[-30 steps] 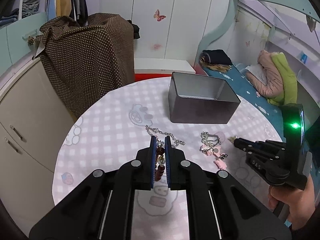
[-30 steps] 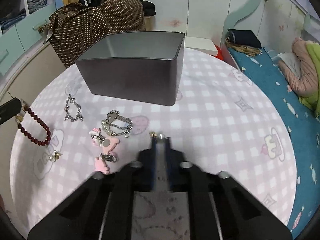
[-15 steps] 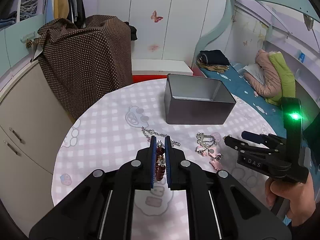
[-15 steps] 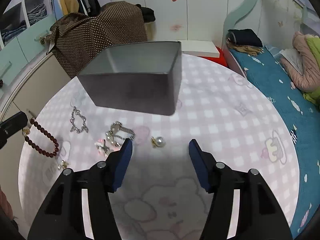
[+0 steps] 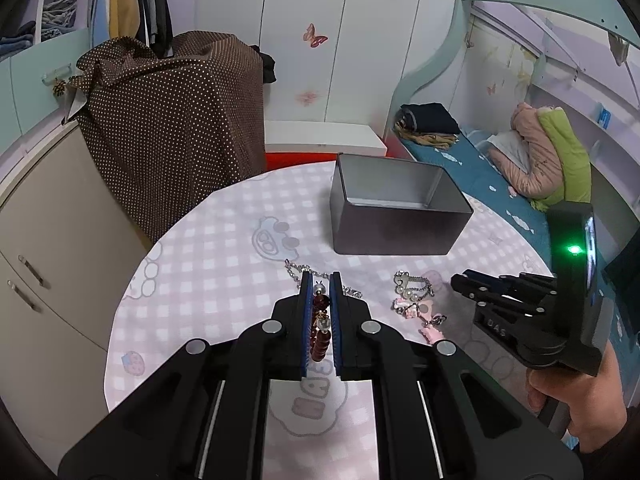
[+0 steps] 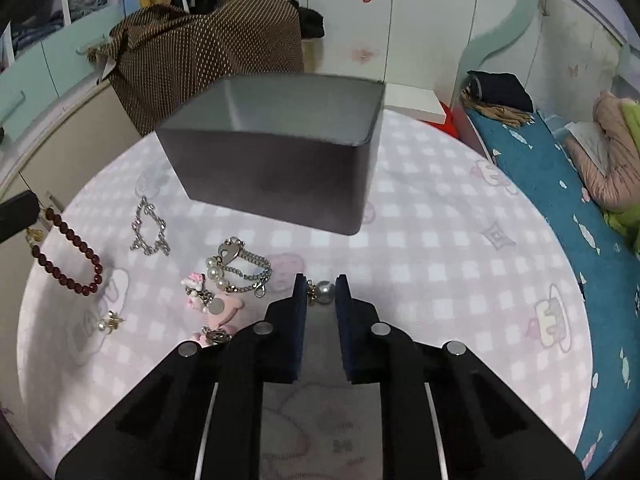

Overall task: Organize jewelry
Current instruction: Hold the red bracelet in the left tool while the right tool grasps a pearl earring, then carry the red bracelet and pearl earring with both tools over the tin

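My left gripper (image 5: 320, 280) is shut on a dark red bead bracelet (image 5: 321, 332) and holds it above the table; the bracelet hangs at the left in the right wrist view (image 6: 68, 256). My right gripper (image 6: 321, 282) has its jaws close around a pearl earring (image 6: 324, 291) on the tablecloth. A grey metal box (image 5: 394, 210) stands open behind, also in the right wrist view (image 6: 276, 160). A silver chain (image 6: 150, 232), a pearl and chain bracelet (image 6: 236, 266), pink charms (image 6: 214, 304) and a second pearl earring (image 6: 109, 321) lie on the cloth.
The round table (image 5: 208, 248) has a pink checked cloth. A brown dotted cloth (image 5: 172, 120) covers something behind the table at the left. A bed (image 5: 500, 176) lies to the right. Cabinets (image 5: 48, 248) stand at the left.
My right gripper opened wide, let the pearl earring lie on the cloth, then closed in around it again. The left gripper rose a little with the bracelet.
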`<state>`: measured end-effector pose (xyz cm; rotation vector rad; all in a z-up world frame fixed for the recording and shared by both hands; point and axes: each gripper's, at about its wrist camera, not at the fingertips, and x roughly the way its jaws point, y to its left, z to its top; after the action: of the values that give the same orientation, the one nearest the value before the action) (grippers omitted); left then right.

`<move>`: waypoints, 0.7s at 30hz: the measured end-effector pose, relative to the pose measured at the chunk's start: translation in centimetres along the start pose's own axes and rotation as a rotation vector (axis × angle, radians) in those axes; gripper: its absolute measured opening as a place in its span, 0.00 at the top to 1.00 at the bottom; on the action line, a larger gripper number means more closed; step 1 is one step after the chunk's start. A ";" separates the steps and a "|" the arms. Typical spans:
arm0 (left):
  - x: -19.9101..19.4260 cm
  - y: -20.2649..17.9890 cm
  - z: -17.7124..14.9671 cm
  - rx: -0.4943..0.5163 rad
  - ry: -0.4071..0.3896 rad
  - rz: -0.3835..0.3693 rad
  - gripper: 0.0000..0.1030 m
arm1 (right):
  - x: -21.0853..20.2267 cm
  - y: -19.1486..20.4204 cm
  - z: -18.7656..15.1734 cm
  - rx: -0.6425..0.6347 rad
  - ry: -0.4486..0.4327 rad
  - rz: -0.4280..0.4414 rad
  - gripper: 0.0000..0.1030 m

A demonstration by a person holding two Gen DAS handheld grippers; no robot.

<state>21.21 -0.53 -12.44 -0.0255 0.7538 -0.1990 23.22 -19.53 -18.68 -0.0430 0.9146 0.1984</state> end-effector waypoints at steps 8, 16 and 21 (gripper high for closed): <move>-1.7 -0.9 2.3 0.025 -0.057 -0.021 0.92 | -5.9 0.4 2.5 0.016 -0.117 0.068 0.87; -4.1 -2.1 7.4 0.038 -0.160 -0.066 0.92 | -10.9 1.5 7.4 -0.012 -0.243 0.093 0.87; -4.1 -2.7 10.6 0.045 -0.186 -0.105 0.92 | -11.0 1.6 9.7 -0.027 -0.263 0.079 0.87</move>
<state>25.03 -2.95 -1.69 -0.0408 0.5627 -0.3096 23.98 -18.49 -4.02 -0.0059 0.6518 0.2828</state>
